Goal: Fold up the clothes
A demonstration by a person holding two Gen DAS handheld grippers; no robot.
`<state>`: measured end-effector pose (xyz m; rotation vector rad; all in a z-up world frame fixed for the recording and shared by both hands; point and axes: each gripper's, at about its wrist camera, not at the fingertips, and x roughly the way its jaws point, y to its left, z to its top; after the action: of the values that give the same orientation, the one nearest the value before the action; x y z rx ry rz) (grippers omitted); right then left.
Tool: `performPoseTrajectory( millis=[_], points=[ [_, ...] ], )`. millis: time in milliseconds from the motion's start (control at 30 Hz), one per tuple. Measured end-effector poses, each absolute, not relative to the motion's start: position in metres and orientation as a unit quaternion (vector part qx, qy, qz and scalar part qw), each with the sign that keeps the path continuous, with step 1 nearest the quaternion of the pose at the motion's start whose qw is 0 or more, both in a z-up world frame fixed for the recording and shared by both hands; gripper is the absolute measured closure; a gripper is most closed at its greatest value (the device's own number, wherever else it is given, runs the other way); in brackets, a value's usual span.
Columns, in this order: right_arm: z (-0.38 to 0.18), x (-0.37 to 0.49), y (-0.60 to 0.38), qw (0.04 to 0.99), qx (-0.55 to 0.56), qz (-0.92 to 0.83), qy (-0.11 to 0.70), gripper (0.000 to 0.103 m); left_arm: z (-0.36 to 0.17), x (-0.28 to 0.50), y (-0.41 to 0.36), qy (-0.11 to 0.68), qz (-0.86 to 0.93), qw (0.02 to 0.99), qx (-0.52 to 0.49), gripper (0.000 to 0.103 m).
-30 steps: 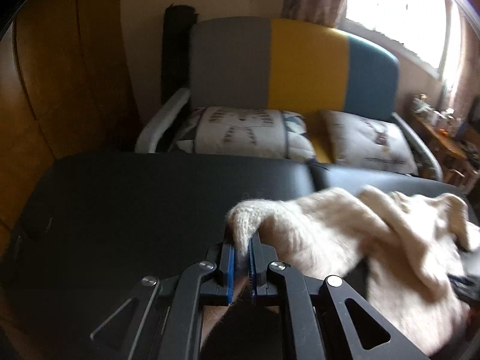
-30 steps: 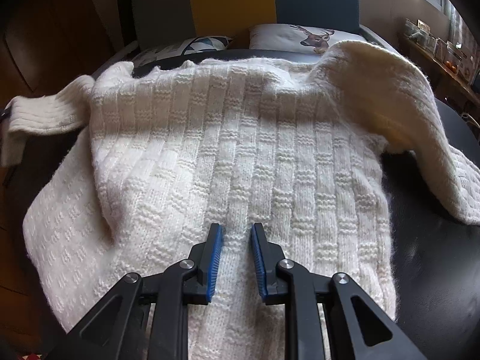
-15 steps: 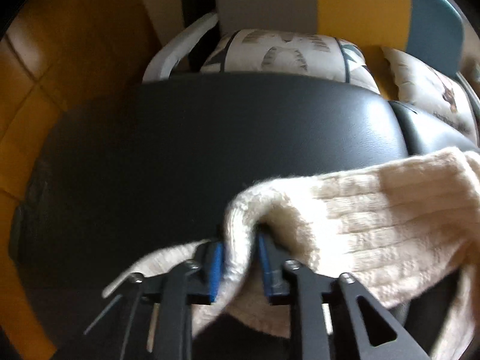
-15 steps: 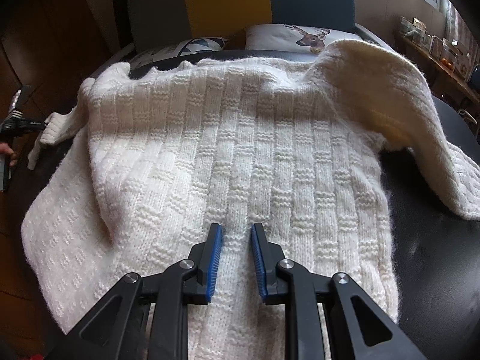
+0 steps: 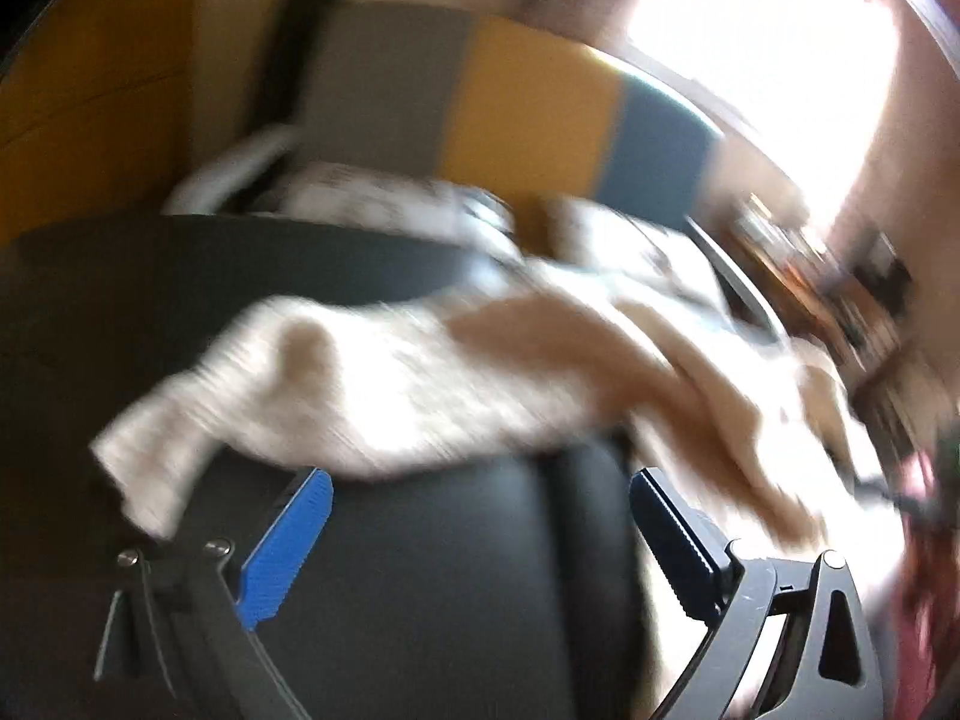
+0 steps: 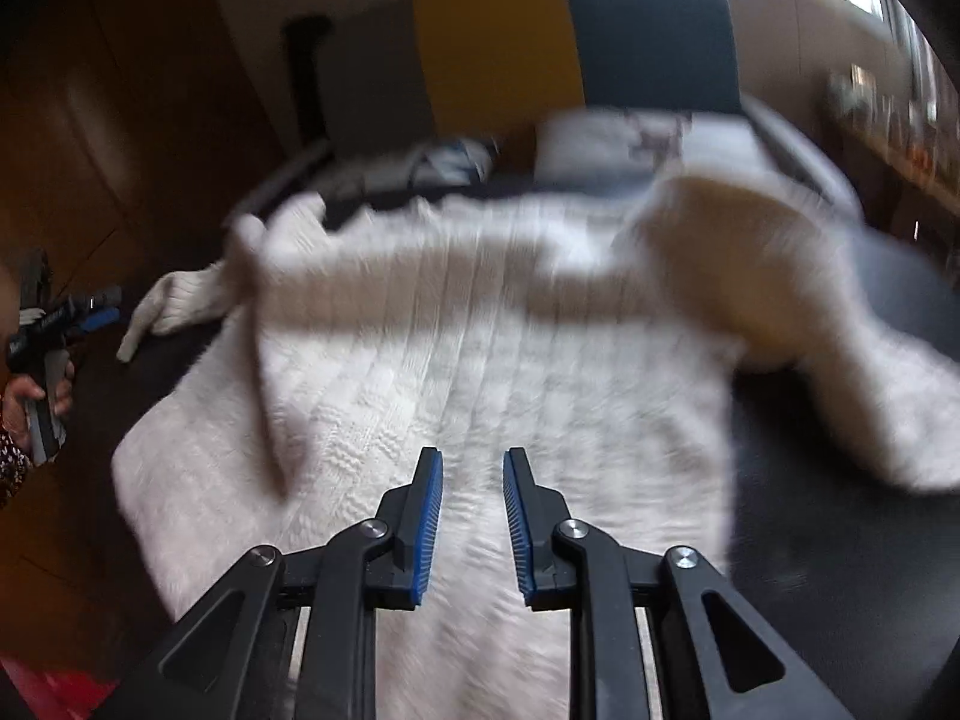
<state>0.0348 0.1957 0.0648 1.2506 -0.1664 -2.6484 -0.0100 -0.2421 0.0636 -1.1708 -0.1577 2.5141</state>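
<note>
my left claw (image 5: 480, 516) is opening, its blue pads already far apart with nothing between them, only bare black surface showing in the gap. the cream knit sweater (image 6: 480, 372) lies spread on that black padded surface (image 5: 180, 300), and the part that matters for my next move is the left sleeve (image 5: 336, 384): from the left claw it lies just ahead and a little to the left, its long axis running from the cuff at the lower left, near the edge, up and to the right toward the body of the sweater. it looks loose and free of the pads, though the view is badly smeared. my right claw (image 6: 473, 516) hovers over the lower middle of the sweater's body, jaws opening but only a narrow way apart, and i can't see any knit pinched between them. the right sleeve (image 6: 780, 312) is bunched and humped at the far right of the body, partly draped off toward the dark surface. in the right view the left claw shows at the far left edge, held in a hand (image 6: 36, 396), so the left hand is plainly the nearer one to that left sleeve, the right to the hem and the right sleeve. behind all this stands a sofa (image 5: 510, 114) in grey, yellow and teal panels with patterned cushions (image 5: 372, 198), a bright window (image 5: 768, 48) to the right, and brown wooden panelling (image 6: 90, 120) to the left.
</note>
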Motion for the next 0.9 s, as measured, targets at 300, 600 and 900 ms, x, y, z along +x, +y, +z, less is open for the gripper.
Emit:
performPoseTrajectory(
  millis=[300, 600, 900],
  points=[
    [0.075, 0.112, 0.263, 0.089, 0.434, -0.894, -0.07, 0.068, 0.041, 0.052, -0.195, -0.062, 0.863, 0.26, -0.428, 0.002],
    [0.026, 0.148, 0.251, 0.134, 0.481, -0.864, -0.061, 0.058, 0.037, 0.073, -0.165, -0.033, 0.833, 0.337, -0.439, 0.001],
    [0.02, 0.148, 0.226, 0.183, 0.448, -0.875, -0.005, 0.054, 0.023, 0.078, -0.127, 0.018, 0.823, 0.37, -0.431, 0.001]
  ],
)
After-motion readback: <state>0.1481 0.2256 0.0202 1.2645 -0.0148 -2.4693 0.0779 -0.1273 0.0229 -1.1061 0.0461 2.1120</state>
